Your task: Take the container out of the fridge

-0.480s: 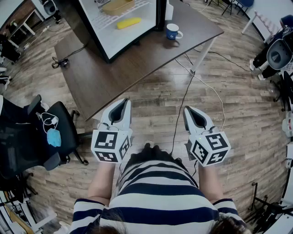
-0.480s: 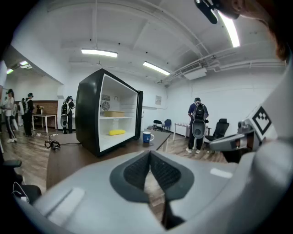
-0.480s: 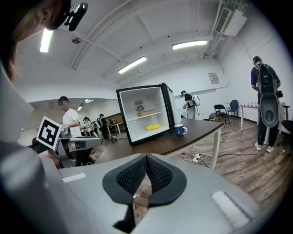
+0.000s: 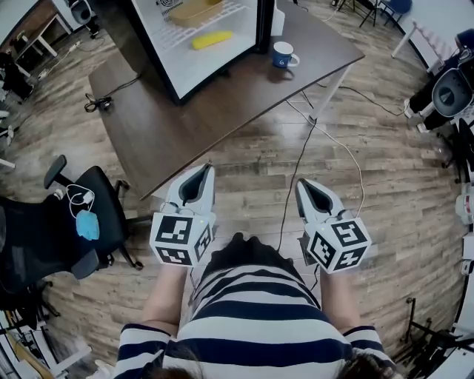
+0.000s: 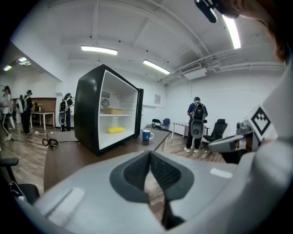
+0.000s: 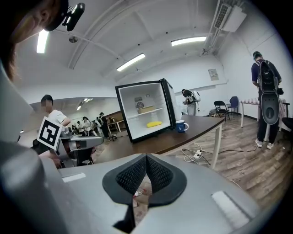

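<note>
As the grey left gripper (image 4: 201, 172) and right gripper (image 4: 304, 186) point forward side by side, both jaw pairs meet, empty.

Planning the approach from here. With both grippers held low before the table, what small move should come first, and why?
Probably carry the right gripper forward toward the open fridge on the table. Both it and the left gripper hang short of the table edge, jaws together and empty, so nothing inside is within reach.

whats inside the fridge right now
The fridge holds a tan container on the upper shelf and a yellow item below. The container's contents are hidden by its walls.
</note>
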Tool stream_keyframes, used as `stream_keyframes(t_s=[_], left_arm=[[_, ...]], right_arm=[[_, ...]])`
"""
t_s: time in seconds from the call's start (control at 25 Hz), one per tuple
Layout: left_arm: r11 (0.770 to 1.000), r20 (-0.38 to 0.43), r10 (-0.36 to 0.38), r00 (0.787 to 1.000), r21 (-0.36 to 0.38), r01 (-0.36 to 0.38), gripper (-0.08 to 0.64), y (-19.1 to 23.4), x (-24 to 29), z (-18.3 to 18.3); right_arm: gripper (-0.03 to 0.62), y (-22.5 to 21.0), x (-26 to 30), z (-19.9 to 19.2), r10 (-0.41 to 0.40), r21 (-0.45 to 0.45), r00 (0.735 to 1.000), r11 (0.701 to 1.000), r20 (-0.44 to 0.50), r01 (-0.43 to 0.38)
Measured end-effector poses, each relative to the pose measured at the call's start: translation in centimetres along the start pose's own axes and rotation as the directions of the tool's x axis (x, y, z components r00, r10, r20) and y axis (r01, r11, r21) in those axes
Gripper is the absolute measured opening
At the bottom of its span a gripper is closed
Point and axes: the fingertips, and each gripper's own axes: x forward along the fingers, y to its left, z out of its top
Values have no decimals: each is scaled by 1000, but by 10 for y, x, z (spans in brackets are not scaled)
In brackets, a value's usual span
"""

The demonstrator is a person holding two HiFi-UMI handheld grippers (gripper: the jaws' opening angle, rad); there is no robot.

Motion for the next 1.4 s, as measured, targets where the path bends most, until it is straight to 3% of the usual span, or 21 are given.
stream_keyframes(t_s=[0.56, 0.92, 1.4], left_arm=[[993, -38, -101, 994, 55, 103, 0, 18, 18, -7], [977, -29, -44, 999, 209, 49, 0, 25, 39, 2], [961, -50, -11, 999, 274, 25, 0, 8, 89, 20]], right_arm=[[-8, 27, 39, 2, 25, -2, 999, 1000, -34, -26], [-8, 30, 53, 1, 35, 5, 998, 999, -44, -35], [-8, -14, 86, 26, 119, -14, 992, 993, -31, -120]])
